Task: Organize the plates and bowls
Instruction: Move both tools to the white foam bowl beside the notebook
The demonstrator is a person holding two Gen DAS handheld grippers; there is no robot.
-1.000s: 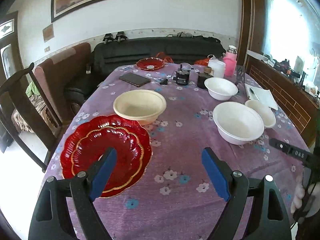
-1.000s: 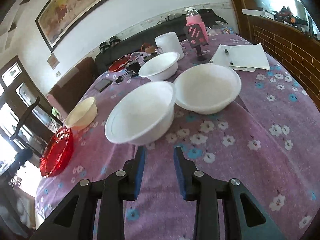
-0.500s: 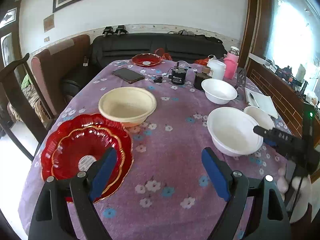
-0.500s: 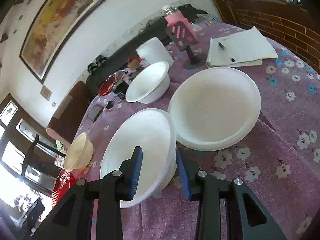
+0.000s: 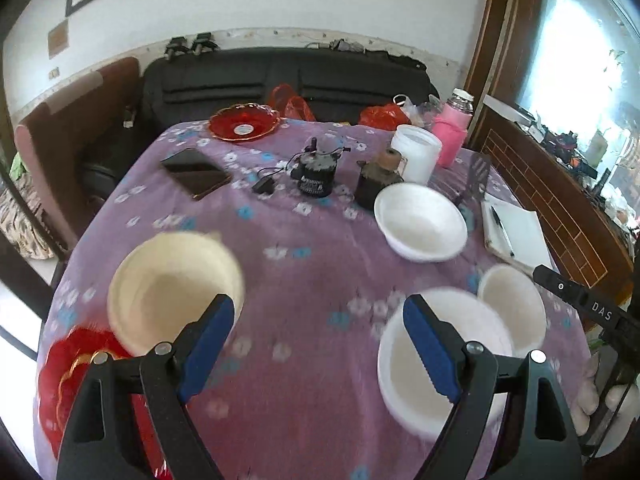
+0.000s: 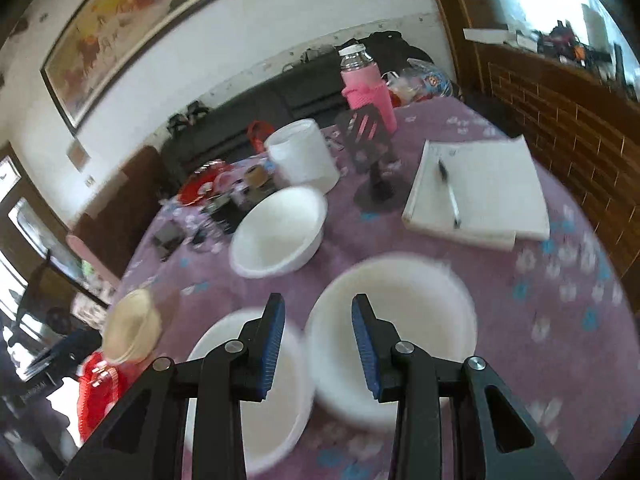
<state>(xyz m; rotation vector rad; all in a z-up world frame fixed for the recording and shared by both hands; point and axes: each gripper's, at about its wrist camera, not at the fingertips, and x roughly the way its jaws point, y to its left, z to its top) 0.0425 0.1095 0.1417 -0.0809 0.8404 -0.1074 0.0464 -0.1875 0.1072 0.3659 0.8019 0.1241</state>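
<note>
A: Three white bowls show from the left wrist camera. The nearest white bowl [image 5: 416, 376] sits low right, partly behind the right finger of the left gripper [image 5: 320, 356], with the shallow white bowl [image 5: 516, 312] just beside it on the right and the far white bowl [image 5: 420, 222] further up the table [image 5: 304, 280].

B: And the left tongs themselves?

A: Released, the blue pads wide apart, with nothing between them, above the purple flowered cloth. The cream bowl [image 5: 172, 288] lies at the left, partly behind the left finger, and the red plate [image 5: 76, 376] is at the lower left corner, just beside the cream bowl; both look blurred. A second red plate [image 5: 243, 122] rests at the far edge, with a phone [image 5: 196, 173], a white tub [image 5: 416, 152], a pink bottle [image 5: 454, 130] and a notebook [image 5: 520, 236] with a pen around it.

B: Now the right wrist camera?

A: The right gripper [image 6: 318, 346] is parted too, a narrower gap, grasping nothing. Its left pad overlaps the nearest white bowl [image 6: 256, 404] and its right pad overlaps the shallow white bowl [image 6: 400, 312]; the two rims look touching or nearly so, though blur keeps me from telling which. The far white bowl [image 6: 280, 232] stands beyond, the cream bowl [image 6: 132, 330] and red plate [image 6: 96, 388] far left.
</note>
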